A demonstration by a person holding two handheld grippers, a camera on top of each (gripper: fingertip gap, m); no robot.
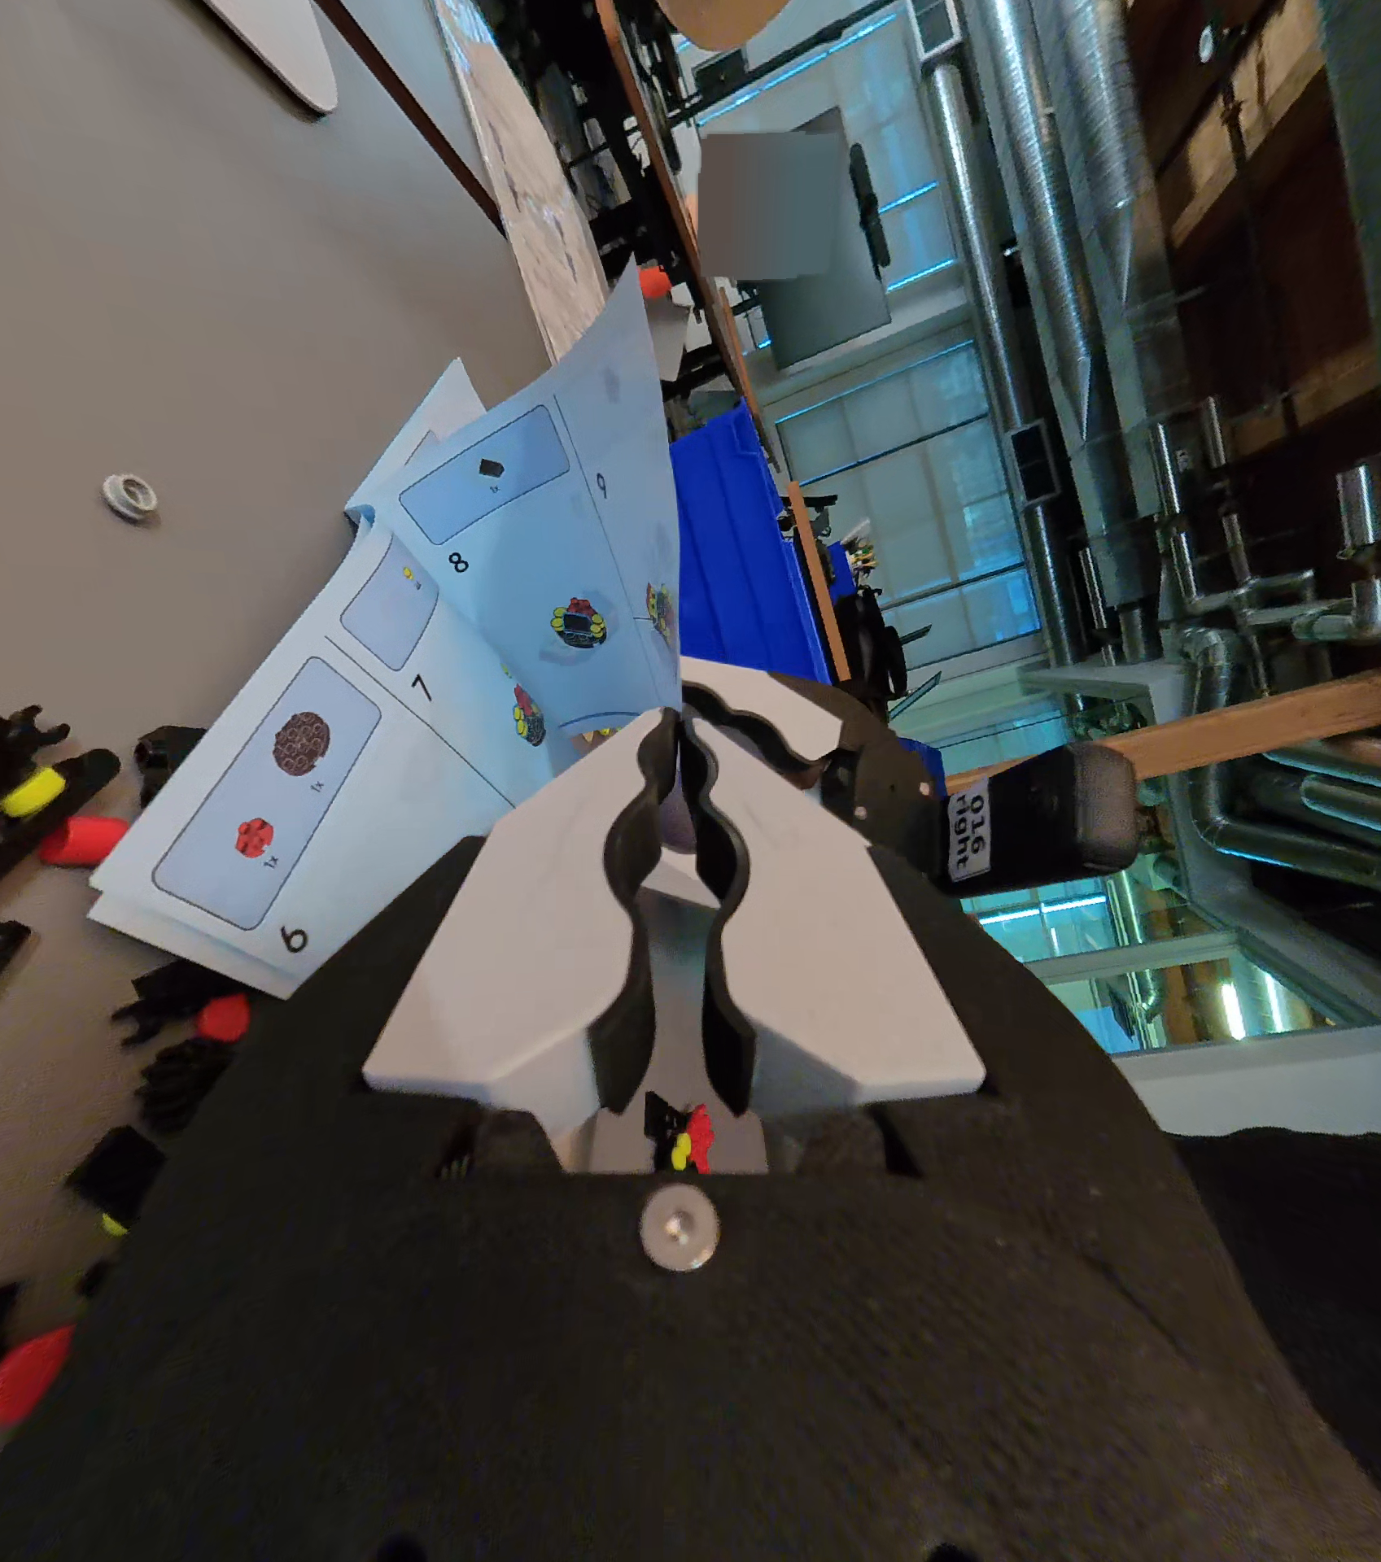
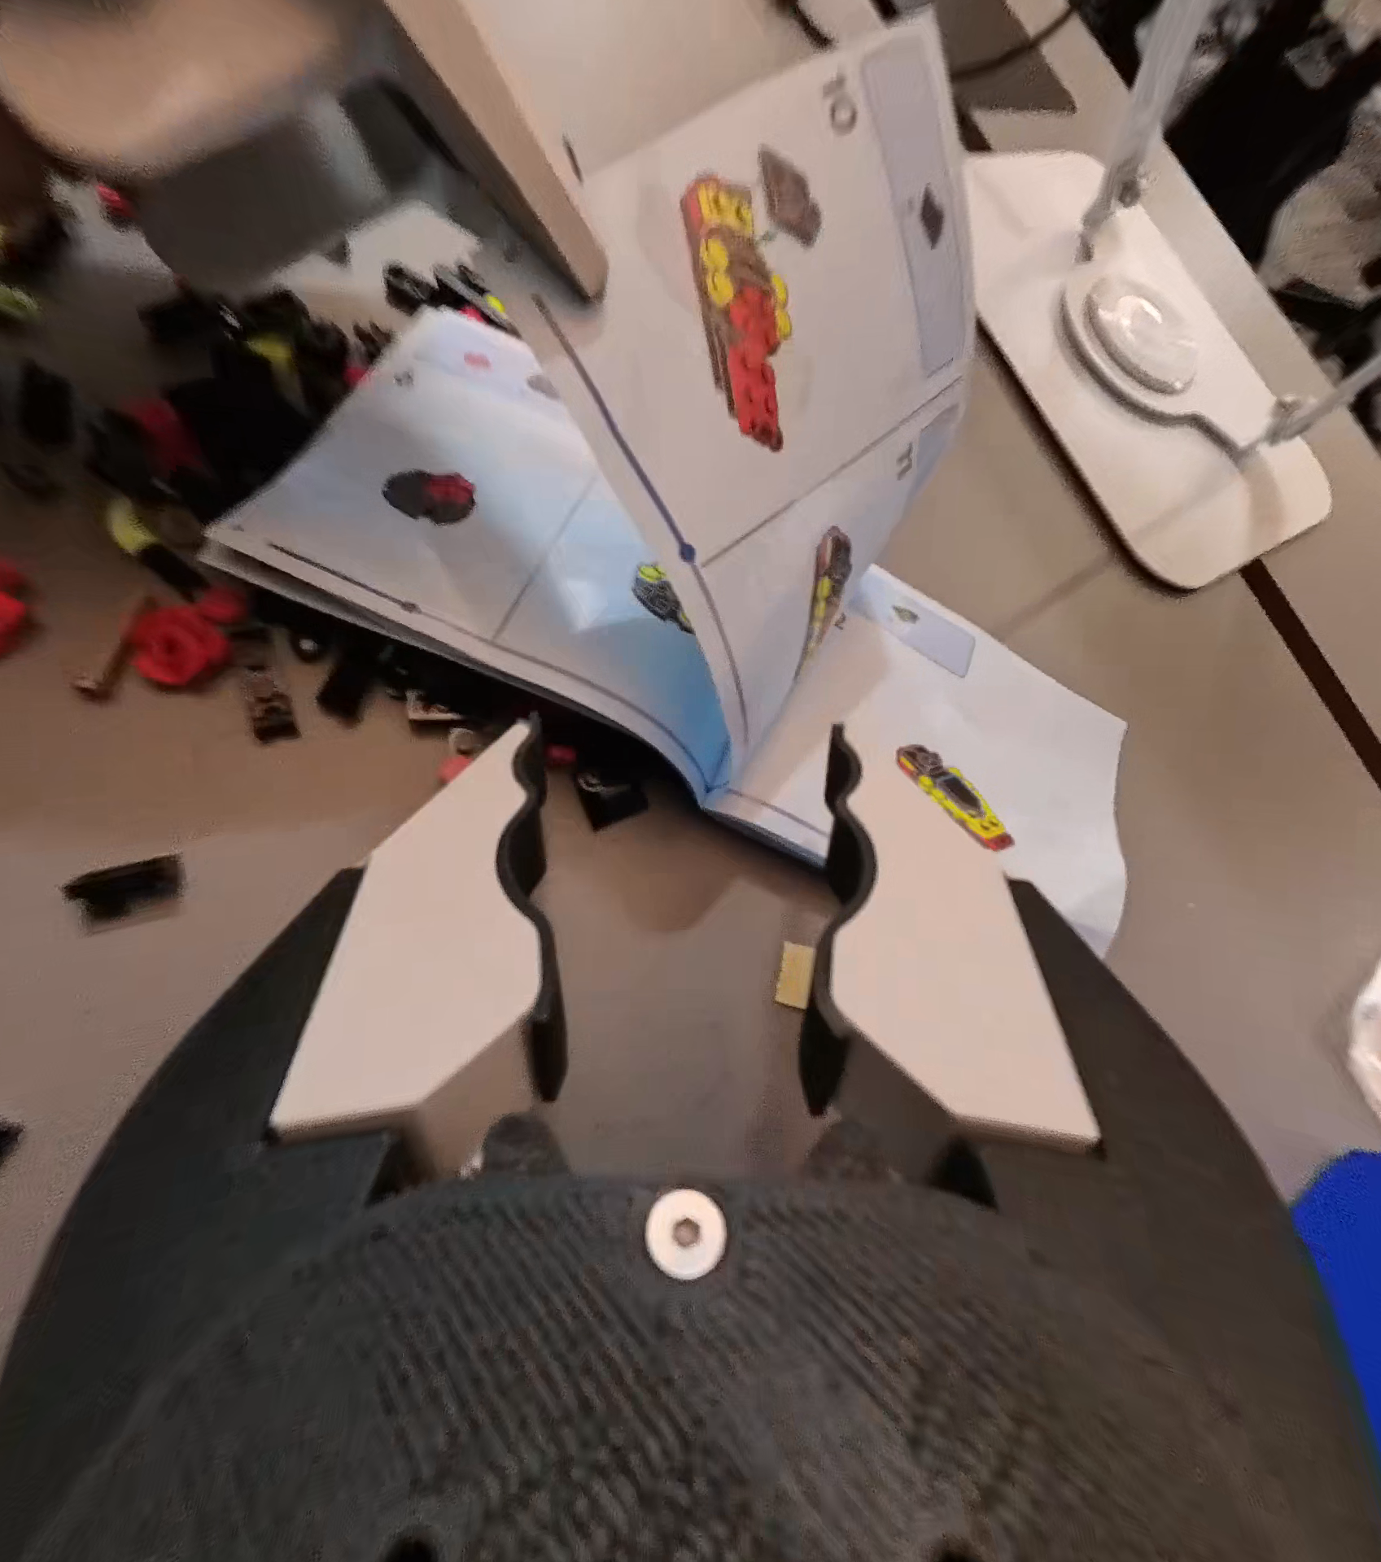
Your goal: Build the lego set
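- Left wrist view: the left gripper (image 1: 676, 734) is clenched, its wavy black pads meeting at the tips; whether they pinch the instruction booklet (image 1: 382, 718) page just behind them, I cannot tell. Loose black, red and yellow lego pieces (image 1: 19, 811) lie at left.
- Right wrist view: the right gripper (image 2: 682, 752) is released, jaws wide apart, over the grey table (image 2: 1228, 761) just before the open booklet's spine; lego pieces are scattered left.

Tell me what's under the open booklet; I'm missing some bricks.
In the right wrist view, black bricks poke out from beneath the booklet along its lower left edge, on the table. Anything further beneath is covered by the pages.
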